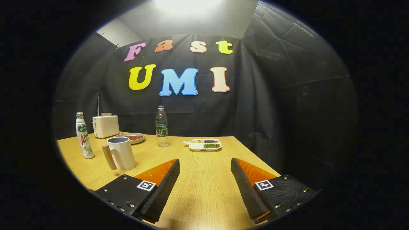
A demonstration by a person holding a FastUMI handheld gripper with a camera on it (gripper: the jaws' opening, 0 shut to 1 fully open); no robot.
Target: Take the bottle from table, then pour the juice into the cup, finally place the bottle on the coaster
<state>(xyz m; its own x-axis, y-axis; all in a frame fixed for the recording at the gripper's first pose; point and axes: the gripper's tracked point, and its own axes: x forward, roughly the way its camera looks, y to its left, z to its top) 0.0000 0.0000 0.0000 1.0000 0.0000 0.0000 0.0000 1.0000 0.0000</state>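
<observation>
The hand-held gripper (204, 188) hangs low over the bench (204, 179), fingers spread wide with nothing between them, only bare wood. Ahead and to the left stands the cup (122, 153), a pale mug with a wooden handle, and just beyond it the white bottle (84, 135), upright near the bench's left side. Farther back are a red-filled plate (132, 138), a toaster (105, 126), a clear water bottle (162, 126) and a divided tray (205, 144). I cannot make out a coaster. The risk, as I judge it: reaching for the white bottle across the cup could knock the cup over, and the clear bottle could be taken by mistake.
</observation>
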